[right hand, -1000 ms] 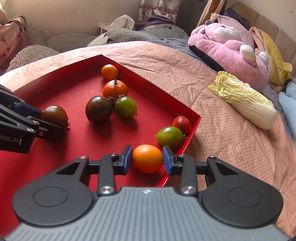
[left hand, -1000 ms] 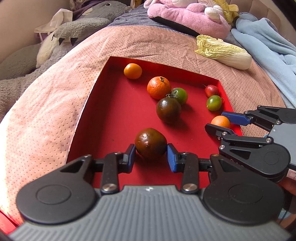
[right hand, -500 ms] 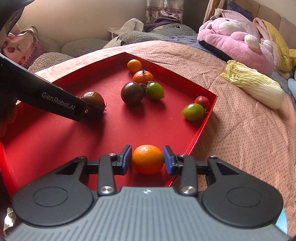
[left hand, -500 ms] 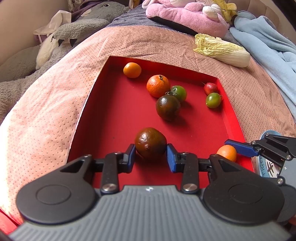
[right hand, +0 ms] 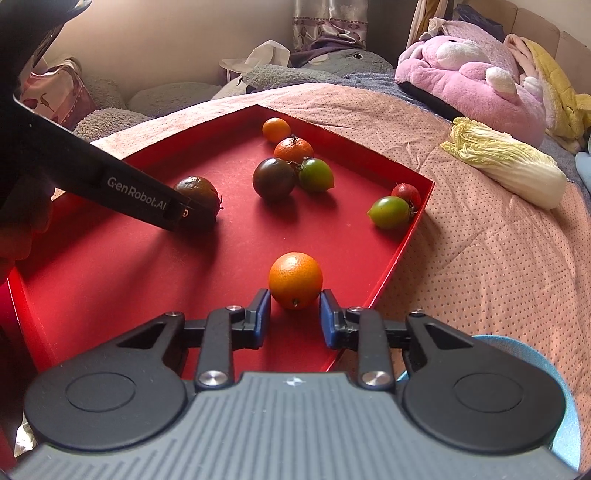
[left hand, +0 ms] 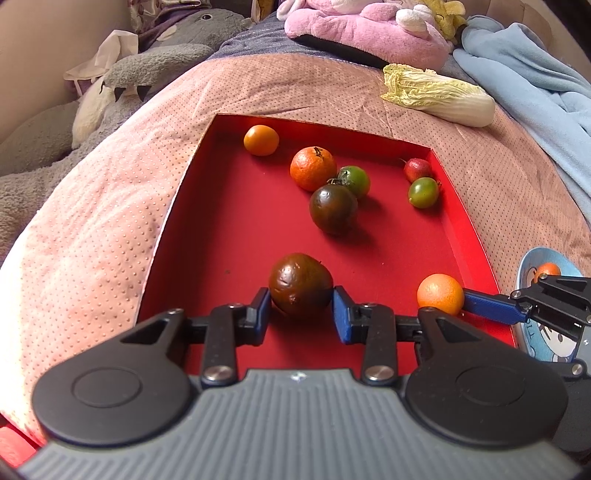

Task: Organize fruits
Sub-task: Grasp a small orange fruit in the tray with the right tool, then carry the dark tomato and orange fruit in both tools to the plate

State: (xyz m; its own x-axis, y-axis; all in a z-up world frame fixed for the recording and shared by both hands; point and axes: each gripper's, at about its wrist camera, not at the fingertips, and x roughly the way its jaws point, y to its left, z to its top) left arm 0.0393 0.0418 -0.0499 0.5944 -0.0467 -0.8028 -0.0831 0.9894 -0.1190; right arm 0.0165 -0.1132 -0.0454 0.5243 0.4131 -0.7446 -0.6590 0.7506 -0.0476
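My left gripper is shut on a dark brown tomato low over the red tray. The jaws of my right gripper are closing on an orange tangerine, and its blue pads touch the fruit's sides near the tray's right rim. Farther back in the tray lie a small orange, a tangerine, a dark tomato, two green tomatoes and a small red tomato. A blue plate with an orange fruit on it sits just right of the tray.
The tray rests on a pink dotted bedspread. A napa cabbage lies behind the tray on the right. Pink plush toys, a grey plush and a blue blanket border the bed.
My right gripper has carried the tangerine toward the near right edge of the tray, beside the blue plate, and its pads have tightened. My left gripper and the dark tomato have stayed put.
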